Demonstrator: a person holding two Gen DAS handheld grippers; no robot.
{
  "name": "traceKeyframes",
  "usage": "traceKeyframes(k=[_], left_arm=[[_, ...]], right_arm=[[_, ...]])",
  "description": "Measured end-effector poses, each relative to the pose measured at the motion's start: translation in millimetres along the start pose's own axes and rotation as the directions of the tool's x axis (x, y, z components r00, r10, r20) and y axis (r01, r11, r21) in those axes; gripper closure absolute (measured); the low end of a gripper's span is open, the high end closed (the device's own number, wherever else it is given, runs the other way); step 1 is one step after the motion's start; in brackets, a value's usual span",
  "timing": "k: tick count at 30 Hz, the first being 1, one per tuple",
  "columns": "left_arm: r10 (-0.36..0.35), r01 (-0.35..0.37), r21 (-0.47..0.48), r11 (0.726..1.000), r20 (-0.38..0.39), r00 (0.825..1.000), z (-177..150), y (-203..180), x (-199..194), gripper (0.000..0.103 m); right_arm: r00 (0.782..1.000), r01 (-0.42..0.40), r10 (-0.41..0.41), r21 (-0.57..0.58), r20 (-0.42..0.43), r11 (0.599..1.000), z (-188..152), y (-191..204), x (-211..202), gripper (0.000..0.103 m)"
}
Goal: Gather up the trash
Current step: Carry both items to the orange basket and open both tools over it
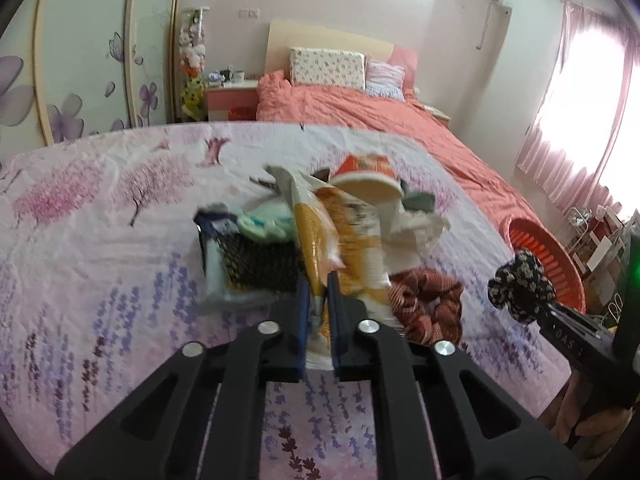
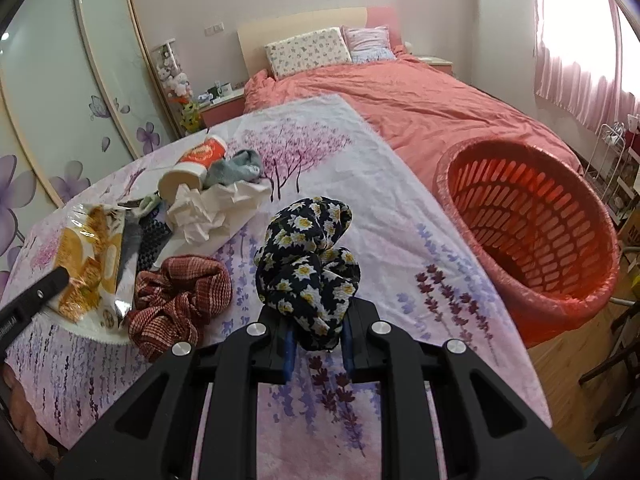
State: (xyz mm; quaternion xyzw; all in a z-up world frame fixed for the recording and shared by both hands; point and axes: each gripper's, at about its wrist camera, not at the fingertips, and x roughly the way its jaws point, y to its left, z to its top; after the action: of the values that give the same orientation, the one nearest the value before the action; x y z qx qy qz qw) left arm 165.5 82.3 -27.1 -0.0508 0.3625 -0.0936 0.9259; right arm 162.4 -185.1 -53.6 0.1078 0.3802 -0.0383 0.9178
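Left hand-held gripper: we have its blue pads pinching the lower end of a yellow snack bag, which stands up between the fingers above the desk.
Right hand-held gripper: pressed onto a black floral scrunchie, held clear of the desk cloth.
Pile: just beyond the left gripper lie a red checked scrunchie, crumpled white paper, a tipped orange paper cup, a grey cloth and a dark netted packet.
Basket: one red slatted basket stands off the desk's right edge, near the bed; what we can see of its inside holds nothing.
Step in hand: we judge both grippers are loaded and the carry to the basket is due, with nothing yet dropped in.
Next move: we would swing the right gripper over the basket rim and let go there, then bring the snack bag across; the bag is long and floppy, so it may need lifting high to clear the pile.
Count: two grippers, two scrunchies, one snack bag, one cup, one wad of paper, one basket.
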Motion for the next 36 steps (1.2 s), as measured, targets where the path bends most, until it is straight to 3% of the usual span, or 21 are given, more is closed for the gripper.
traceKeyframes(k=[9, 21, 27, 36], left_arm=[[-0.001, -0.003, 0.039, 0.999, 0.077, 0.997, 23, -19, -20, 0.096], [-0.146, 0.132, 0.126, 0.983, 0.11, 0.983, 46, -99, -26, 0.096], [-0.245, 0.227, 0.182, 0.957, 0.084, 0.966, 49, -154, -13, 0.096], [-0.377, 0.363, 0.251, 0.897, 0.011, 0.926, 48, -235, 24, 0.096]], right_arm=[[0.999, 0.008, -0.009, 0.016, 0.053, 1.0, 9, -16, -17, 0.085], [0.987, 0.048, -0.061, 0.085, 0.152, 0.995, 24, -62, -48, 0.085], [0.975, 0.079, -0.108, 0.151, 0.195, 0.985, 32, -98, -62, 0.085], [0.958, 0.124, -0.179, 0.239, 0.225, 0.963, 42, -151, -60, 0.085]])
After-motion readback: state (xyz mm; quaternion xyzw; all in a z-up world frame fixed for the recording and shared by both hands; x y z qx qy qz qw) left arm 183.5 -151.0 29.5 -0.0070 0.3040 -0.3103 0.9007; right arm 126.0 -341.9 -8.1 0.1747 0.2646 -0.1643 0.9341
